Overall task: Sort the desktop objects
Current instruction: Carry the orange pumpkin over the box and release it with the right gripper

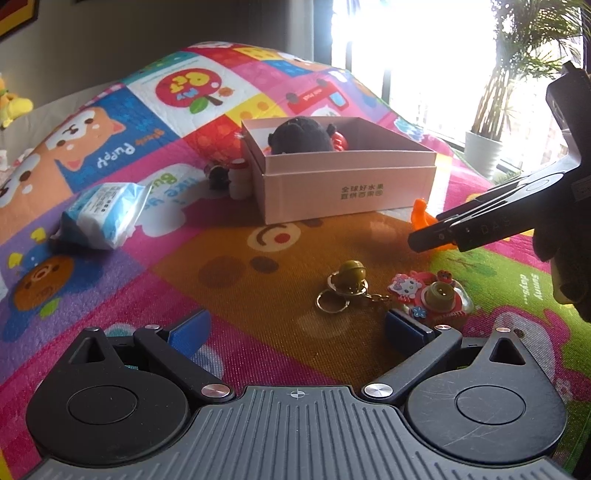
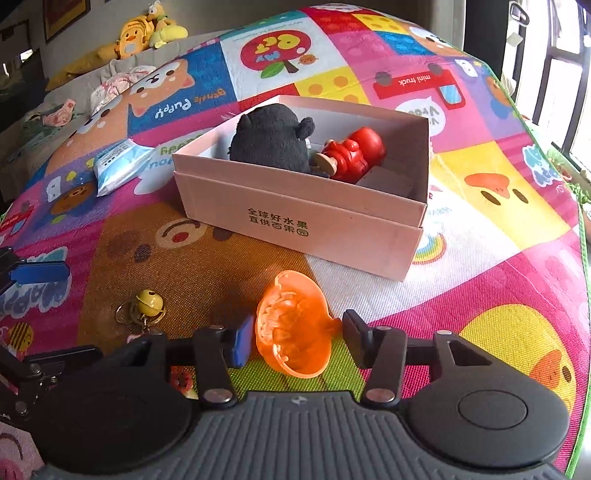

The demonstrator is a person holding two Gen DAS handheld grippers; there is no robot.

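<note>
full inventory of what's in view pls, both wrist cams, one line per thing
box: 1, pale pink, open, middle of mat
plush toy: 1, black, inside box
figure: 1, red, inside box beside plush
cup-shaped toy: 1, orange, on its side on mat, between right tongs' fingers
bell keyring: 1, brass-yellow, on mat before left tongs
cartoon charm: 1, pink and red, next to keyring
tissue pack: 1, blue and white, left of box
small toys: 2 or so, dark and white-red, at box's left wall, hard to make out
play mat: 1, multicolour
potted plant: 1, green, white pot, by window
yellow plush: some, far back
left tongs: open, empty
right tongs: open around orange toy
</note>
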